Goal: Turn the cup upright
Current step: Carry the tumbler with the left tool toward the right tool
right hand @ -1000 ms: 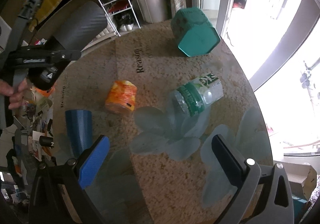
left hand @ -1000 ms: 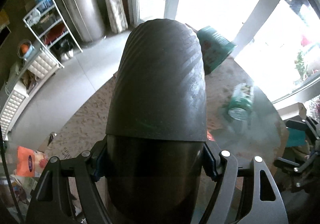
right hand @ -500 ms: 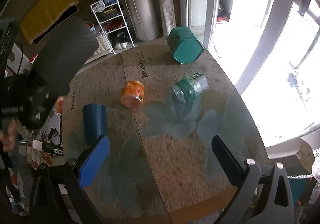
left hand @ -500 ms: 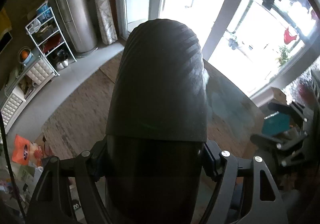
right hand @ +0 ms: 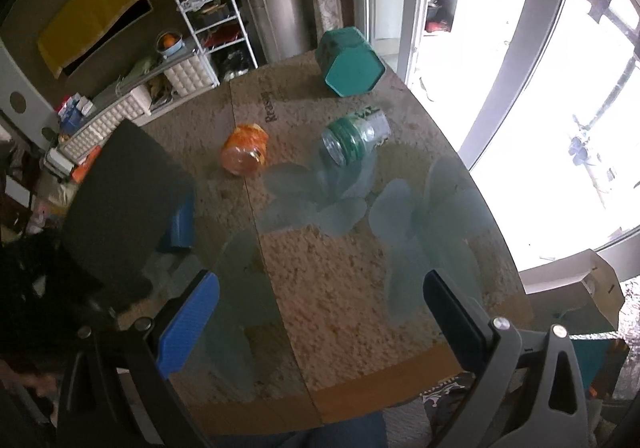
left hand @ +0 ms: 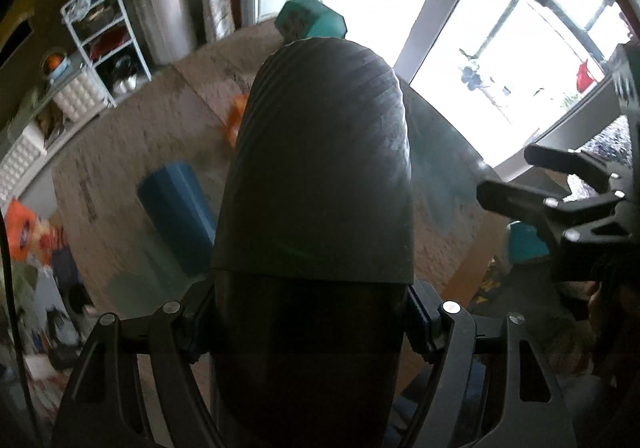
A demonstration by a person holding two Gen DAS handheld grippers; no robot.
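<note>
The left gripper [left hand: 312, 328] clamps a dark ribbed cup [left hand: 320, 168], now swung back over the glass table [right hand: 360, 288] (window-facing half a second ago), ready for setting down. The right gripper [right hand: 320, 312] hangs wide, empty. Beyond: blue cup [left hand: 176, 208], orange jar [right hand: 245, 148], green-labelled bottle [right hand: 356, 136].

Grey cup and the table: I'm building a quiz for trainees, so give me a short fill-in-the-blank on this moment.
1. The grey cup is clamped in the ___ claw.
2. The right claw is ___ and holds nothing.
3. The blue cup stands on the table beside the grey one; the orange jar lies on its ___.
4. The teal box sits at the table's ___ edge.

Missing words: left; open; side; far
</note>
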